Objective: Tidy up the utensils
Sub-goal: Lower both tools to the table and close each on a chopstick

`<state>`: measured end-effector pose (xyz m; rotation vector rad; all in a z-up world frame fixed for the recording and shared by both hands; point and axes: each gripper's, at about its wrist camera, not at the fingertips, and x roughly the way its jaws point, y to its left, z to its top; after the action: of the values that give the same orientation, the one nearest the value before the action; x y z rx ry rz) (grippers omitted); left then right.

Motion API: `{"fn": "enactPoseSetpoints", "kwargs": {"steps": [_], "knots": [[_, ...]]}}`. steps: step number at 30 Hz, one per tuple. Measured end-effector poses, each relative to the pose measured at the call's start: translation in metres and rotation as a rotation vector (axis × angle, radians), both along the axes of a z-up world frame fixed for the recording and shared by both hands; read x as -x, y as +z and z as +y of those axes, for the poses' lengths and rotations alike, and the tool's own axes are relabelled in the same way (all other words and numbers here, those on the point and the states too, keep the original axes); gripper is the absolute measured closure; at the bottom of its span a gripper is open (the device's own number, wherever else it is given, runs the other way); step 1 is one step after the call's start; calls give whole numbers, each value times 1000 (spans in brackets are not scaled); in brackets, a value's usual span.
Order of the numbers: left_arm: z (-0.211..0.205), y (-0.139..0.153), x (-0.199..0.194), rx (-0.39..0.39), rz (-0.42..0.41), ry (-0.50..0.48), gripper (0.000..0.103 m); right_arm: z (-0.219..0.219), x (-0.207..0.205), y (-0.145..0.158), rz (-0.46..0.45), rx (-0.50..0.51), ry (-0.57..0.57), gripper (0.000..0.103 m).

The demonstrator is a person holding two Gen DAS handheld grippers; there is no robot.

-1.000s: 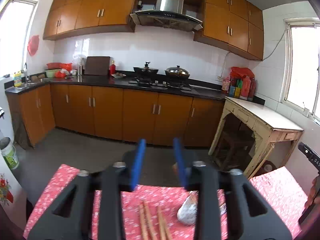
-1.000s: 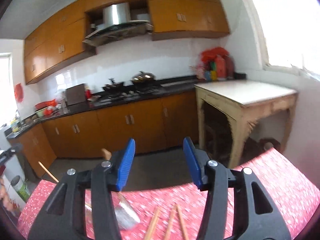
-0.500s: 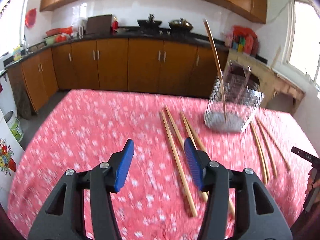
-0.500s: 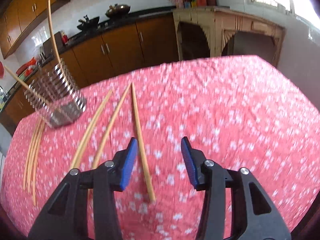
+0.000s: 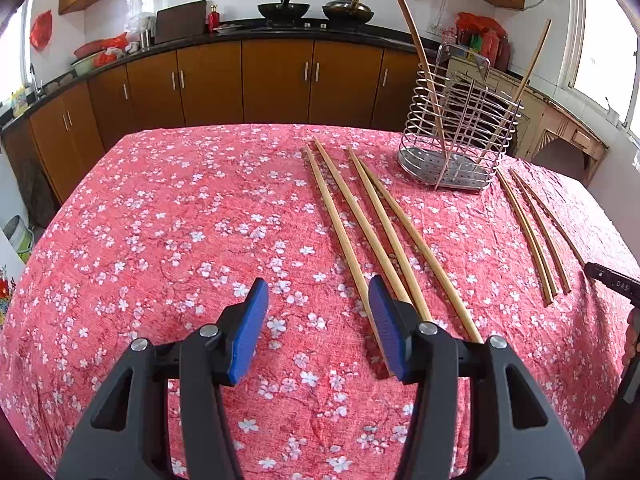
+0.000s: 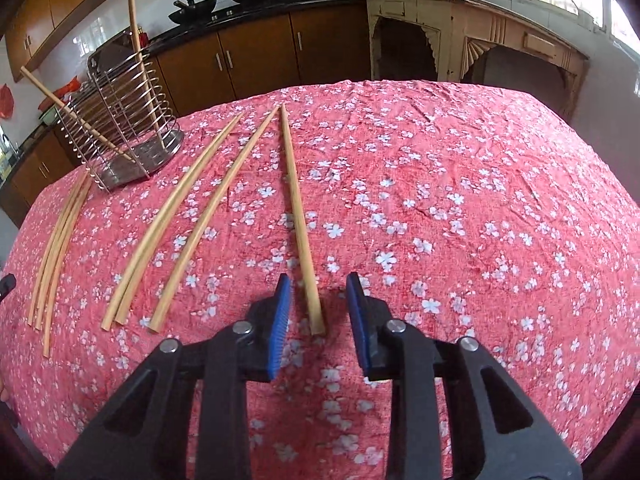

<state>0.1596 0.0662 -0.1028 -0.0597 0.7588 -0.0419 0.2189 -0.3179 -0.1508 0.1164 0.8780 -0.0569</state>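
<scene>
Several long bamboo chopsticks (image 5: 362, 224) lie on the red flowered tablecloth (image 5: 168, 216). A wire utensil holder (image 5: 460, 136) stands at the far right with two chopsticks upright in it. Three thinner chopsticks (image 5: 532, 232) lie right of it. My left gripper (image 5: 318, 326) is open and empty, low over the cloth, its right finger over the chopsticks' near ends. In the right wrist view my right gripper (image 6: 318, 314) is open, with the near end of one chopstick (image 6: 298, 208) between its fingers. The holder (image 6: 120, 128) stands far left there.
The table's far edge (image 5: 256, 126) faces brown kitchen cabinets (image 5: 276, 76). An old cream side table (image 6: 472, 32) stands beyond the table at the right. Part of the other gripper (image 5: 612, 284) shows at the right edge of the left wrist view.
Both grippers have tilted down from facing the kitchen to the tabletop and dropped lower. The right gripper has closed in around one chopstick's near end.
</scene>
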Motion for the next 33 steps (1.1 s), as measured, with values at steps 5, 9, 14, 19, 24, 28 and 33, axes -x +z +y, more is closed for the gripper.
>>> {"fn": "enactPoseSetpoints", "kwargs": {"steps": [5, 9, 14, 19, 24, 28, 33], "knots": [[-6, -6, -3, -5, 29, -10, 50, 4, -4, 2, 1, 51, 9, 84], [-14, -10, -5, -19, 52, -29, 50, 4, -7, 3, 6, 50, 5, 87], [-25, -15, -9, -31, 79, -48, 54, 5, -6, 3, 7, 59, 8, 87], [-38, -23, -18, -76, 115, -42, 76, 9, -9, 3, 12, 66, 18, 93], [-40, -23, -35, -114, 126, -19, 94, 17, -21, 3, 12, 92, 26, 95], [-24, -23, -58, -123, 129, 28, 96, 4, -40, 3, 6, 84, -27, 95], [-8, -24, -77, -118, 114, 20, 96, -15, -59, 3, 0, 74, -90, 95]]}}
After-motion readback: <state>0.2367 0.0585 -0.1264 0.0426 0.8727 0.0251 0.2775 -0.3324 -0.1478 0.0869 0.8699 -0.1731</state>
